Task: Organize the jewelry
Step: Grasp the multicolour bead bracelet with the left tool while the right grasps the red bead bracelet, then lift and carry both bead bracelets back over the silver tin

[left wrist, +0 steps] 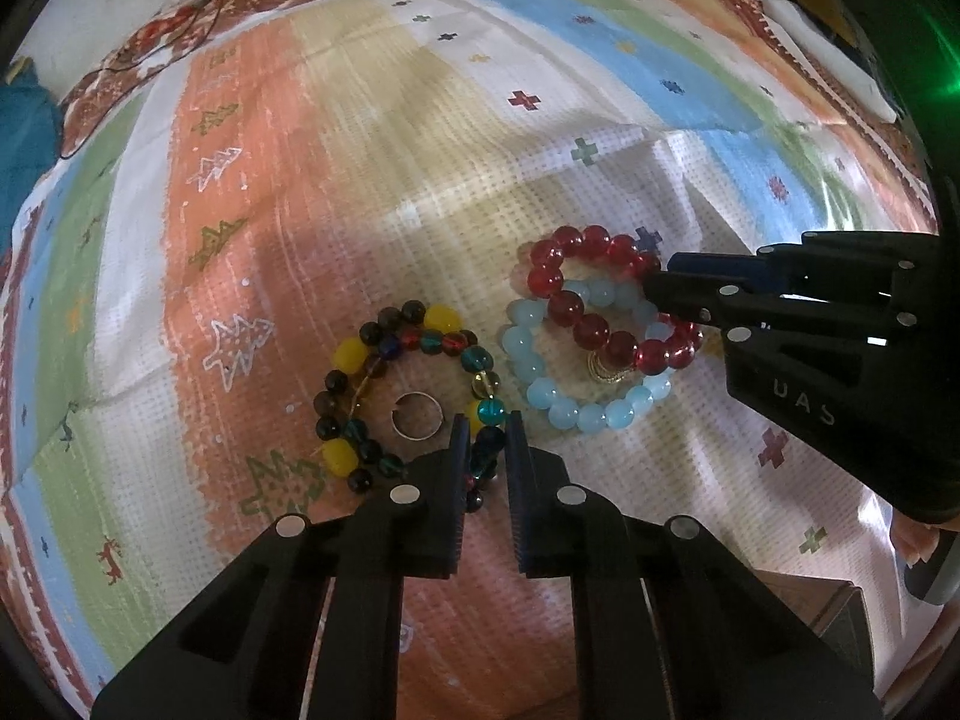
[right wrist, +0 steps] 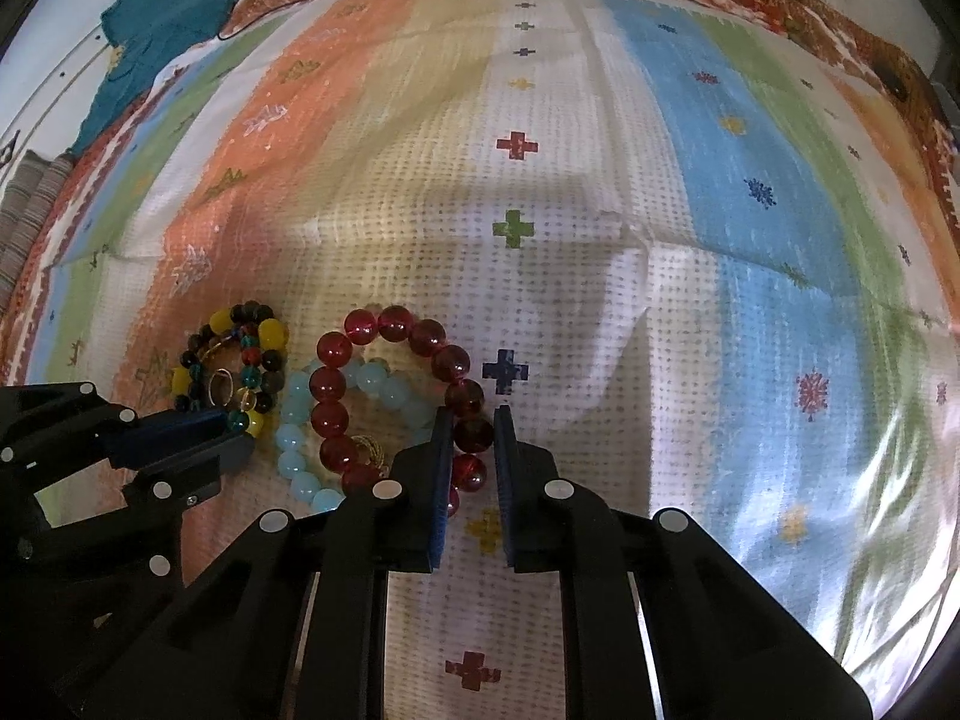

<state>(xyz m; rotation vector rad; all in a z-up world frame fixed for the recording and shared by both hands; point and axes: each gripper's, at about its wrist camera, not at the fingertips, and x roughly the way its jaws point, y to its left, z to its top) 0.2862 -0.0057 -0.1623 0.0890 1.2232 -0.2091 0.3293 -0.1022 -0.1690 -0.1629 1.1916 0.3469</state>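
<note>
Several bead bracelets lie close together on a striped patterned cloth (left wrist: 360,150). My left gripper (left wrist: 487,444) is shut on the teal beads at the near right side of the multicoloured bracelet (left wrist: 351,354), which rings a small silver ring (left wrist: 416,416). A red bead bracelet (left wrist: 564,306) lies across a light blue one (left wrist: 540,390), with a small gold piece (left wrist: 606,369) on them. My right gripper (right wrist: 471,429) is shut on the red bracelet (right wrist: 330,384) at its right side. In the right wrist view the left gripper (right wrist: 240,435) reaches in from the left beside the multicoloured bracelet (right wrist: 222,321).
A teal fabric (right wrist: 162,18) lies at the cloth's far left corner. Thin dark cables (left wrist: 150,54) run along the far edge. A white object (left wrist: 840,60) sits at the far right. Part of a hand (left wrist: 912,534) shows behind the right gripper.
</note>
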